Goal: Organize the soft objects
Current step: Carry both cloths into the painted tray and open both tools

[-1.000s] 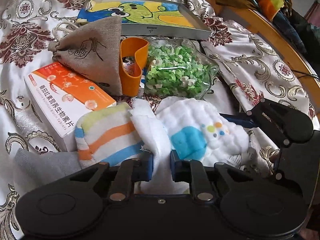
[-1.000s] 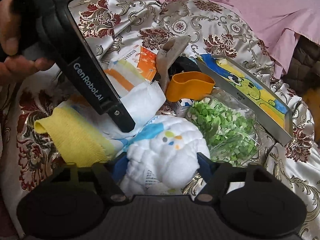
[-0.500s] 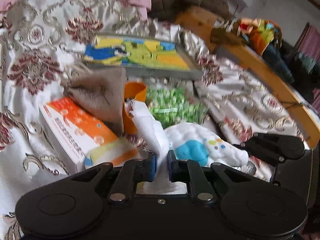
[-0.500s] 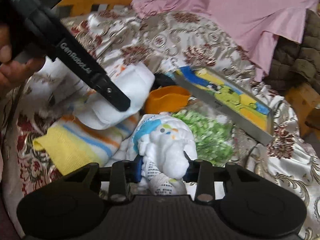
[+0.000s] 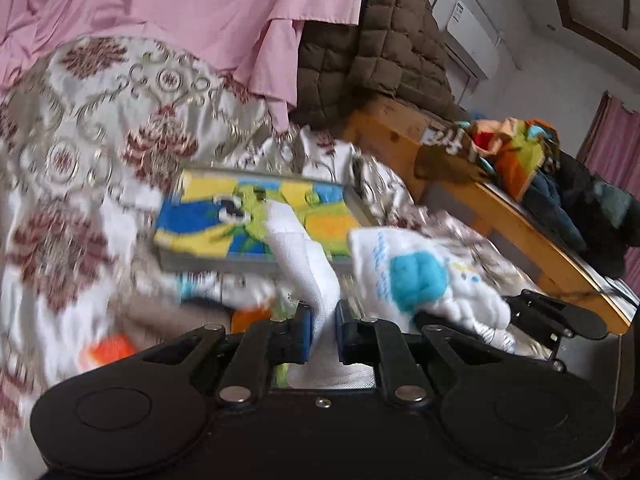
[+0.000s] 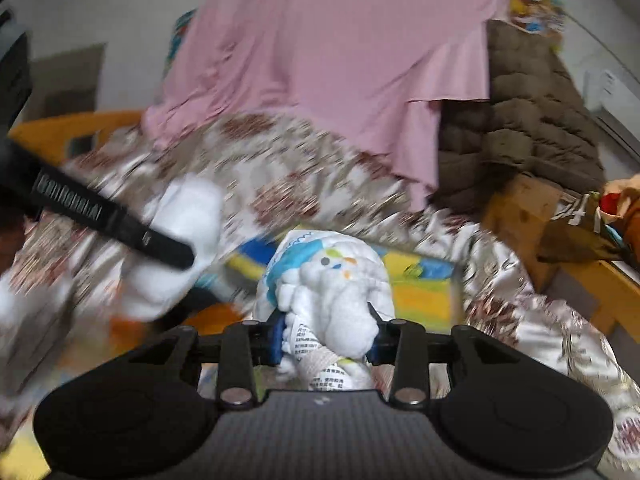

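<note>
Here the left gripper (image 5: 323,322) was clenched on a plain white cloth (image 5: 304,256), the right gripper (image 6: 326,338) on a bubbly printed cloth (image 6: 332,280), both held above the bedspread (image 5: 80,120), probably for spreading; blurry.

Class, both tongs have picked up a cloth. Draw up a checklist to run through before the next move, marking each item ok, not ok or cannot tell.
1. Left tongs shut on the plain white cloth: ok.
2. Right tongs shut on the puffy white cloth with the blue patch: ok.
3. Both cloths lifted clear of the bedspread: cannot tell, the pictures are blurred.
4. The two cloths apart from each other: ok in the right wrist view.
5. Place to set them down in view: cannot tell.
</note>
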